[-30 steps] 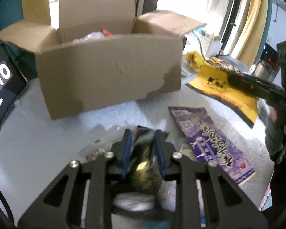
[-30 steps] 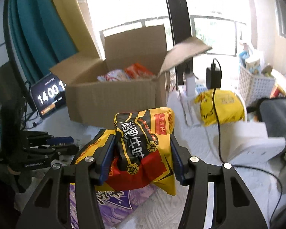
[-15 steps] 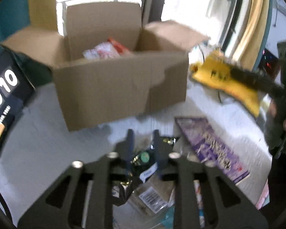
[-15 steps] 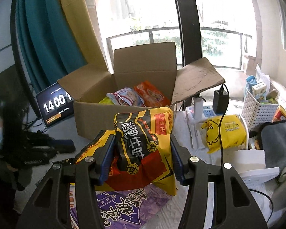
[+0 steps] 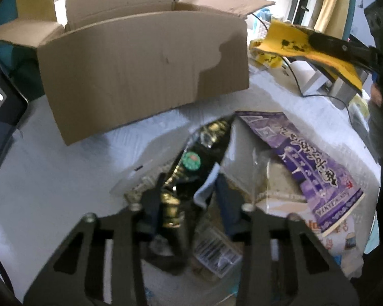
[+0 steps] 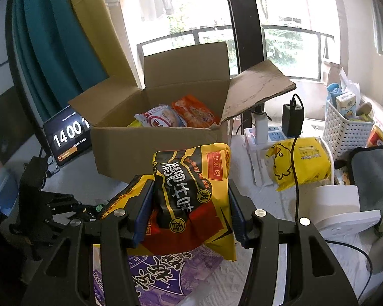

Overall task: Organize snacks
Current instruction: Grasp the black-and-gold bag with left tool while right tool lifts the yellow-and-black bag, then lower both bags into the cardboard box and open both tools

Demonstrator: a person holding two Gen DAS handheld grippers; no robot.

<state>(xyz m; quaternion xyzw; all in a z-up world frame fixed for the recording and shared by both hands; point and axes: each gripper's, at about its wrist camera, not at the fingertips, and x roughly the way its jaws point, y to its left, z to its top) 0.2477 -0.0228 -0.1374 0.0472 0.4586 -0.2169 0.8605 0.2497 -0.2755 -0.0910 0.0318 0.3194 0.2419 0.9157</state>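
In the right wrist view my right gripper [image 6: 190,204] is shut on a yellow, black and red snack bag [image 6: 191,191], held above the table in front of the open cardboard box [image 6: 153,148]. Orange and white snack packs [image 6: 194,112] lie inside the box. In the left wrist view my left gripper [image 5: 191,196] points down with its jaws a little apart. They straddle a black and gold snack packet [image 5: 191,160] lying on the pile, and the pads do not press it. A purple packet [image 5: 306,160] lies flat to the right. The box [image 5: 140,71] stands behind.
A tablet timer [image 6: 66,135] leans left of the box. Right of the box are a power strip with a charger [image 6: 275,130], a yellow duck pack [image 6: 298,163], a white basket [image 6: 347,130] and a grey cloth [image 6: 375,176]. Clear wrappers [image 5: 242,183] lie under the left gripper.
The left gripper, shut on the black and gold packet a second ago, has parted its jaws and sunk; the packet now lies on the pile. The right gripper still holds the yellow bag.
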